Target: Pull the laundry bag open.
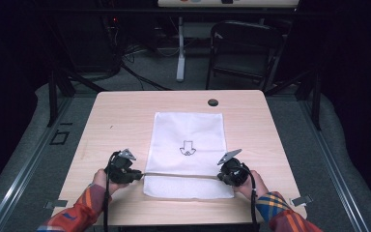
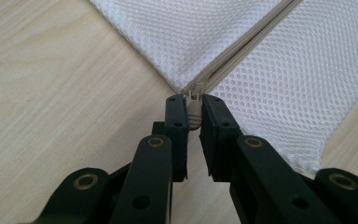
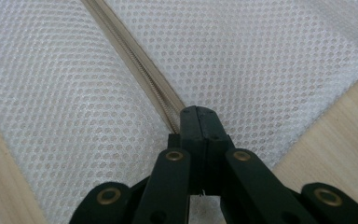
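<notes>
A white mesh bag (image 1: 186,130) lies flat on the wooden table (image 1: 116,121), with a black arrow mark (image 1: 187,148) printed on it. A beige zipper (image 1: 181,175) runs across its near part. At the zipper's left end my left gripper (image 1: 137,175) has its jaws pressed on the small beige pull tab (image 2: 194,114), just below the slider (image 2: 194,92). My right gripper (image 1: 221,176) is at the zipper's right end, shut on the zipper (image 3: 135,60) and the mesh there (image 3: 198,112). The zipper teeth look closed along the whole line.
A small black round cap (image 1: 213,102) sits near the table's far edge. A dark folding chair (image 1: 244,48) and a white stand (image 1: 180,53) are beyond the table. Bare wood lies left and right of the bag.
</notes>
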The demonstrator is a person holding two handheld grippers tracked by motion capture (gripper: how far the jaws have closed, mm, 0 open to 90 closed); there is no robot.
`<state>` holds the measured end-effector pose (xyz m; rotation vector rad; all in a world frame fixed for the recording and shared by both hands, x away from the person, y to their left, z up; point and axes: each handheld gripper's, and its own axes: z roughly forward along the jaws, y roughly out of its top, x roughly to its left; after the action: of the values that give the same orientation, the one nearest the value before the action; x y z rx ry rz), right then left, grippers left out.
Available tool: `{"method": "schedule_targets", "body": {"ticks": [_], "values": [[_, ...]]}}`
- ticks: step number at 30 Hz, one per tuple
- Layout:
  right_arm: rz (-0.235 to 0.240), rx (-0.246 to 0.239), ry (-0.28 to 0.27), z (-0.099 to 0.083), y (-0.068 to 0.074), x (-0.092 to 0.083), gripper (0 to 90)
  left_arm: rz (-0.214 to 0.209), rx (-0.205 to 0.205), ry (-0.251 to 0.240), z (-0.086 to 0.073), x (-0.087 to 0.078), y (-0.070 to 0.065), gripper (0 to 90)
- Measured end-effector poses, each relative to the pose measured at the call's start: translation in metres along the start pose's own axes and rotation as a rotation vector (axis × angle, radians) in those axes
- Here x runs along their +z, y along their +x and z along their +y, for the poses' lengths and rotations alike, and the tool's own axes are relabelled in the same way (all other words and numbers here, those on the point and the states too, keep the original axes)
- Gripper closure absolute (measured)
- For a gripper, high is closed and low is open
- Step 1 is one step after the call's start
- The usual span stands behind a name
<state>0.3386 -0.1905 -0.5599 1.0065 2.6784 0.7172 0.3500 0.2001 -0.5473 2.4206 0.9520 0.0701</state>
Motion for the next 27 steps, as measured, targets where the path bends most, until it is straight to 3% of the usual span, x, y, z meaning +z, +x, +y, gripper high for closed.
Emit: {"method": "schedule_targets", "body": {"ticks": [7,8,11,12,17,22,27], "values": [[-0.001,-0.003,-0.009,-0.001,0.0,0.0,90.0,0.001,-0.022,0.017,0.002,0.004,0.0,79.6],[-0.008,-0.011,-0.004,0.0,0.002,0.0,89.5,0.0,-0.018,0.013,0.002,0.004,-0.001,75.6],[-0.014,-0.032,-0.01,0.003,0.004,-0.003,73.5,0.004,-0.026,0.018,0.006,0.003,-0.006,57.9],[-0.04,-0.037,-0.013,0.004,0.005,-0.005,68.3,0.003,-0.028,0.014,0.007,0.002,-0.008,53.3],[-0.038,-0.006,-0.046,0.006,0.004,-0.017,44.4,0.036,-0.041,0.005,0.009,-0.004,-0.01,30.1],[-0.054,0.021,-0.04,0.002,0.002,-0.03,22.3,0.076,-0.051,-0.004,0.007,-0.016,-0.015,19.1],[-0.06,0.049,-0.028,-0.006,-0.001,-0.045,13.7,0.105,-0.057,-0.021,0.001,-0.027,-0.022,15.0]]}}
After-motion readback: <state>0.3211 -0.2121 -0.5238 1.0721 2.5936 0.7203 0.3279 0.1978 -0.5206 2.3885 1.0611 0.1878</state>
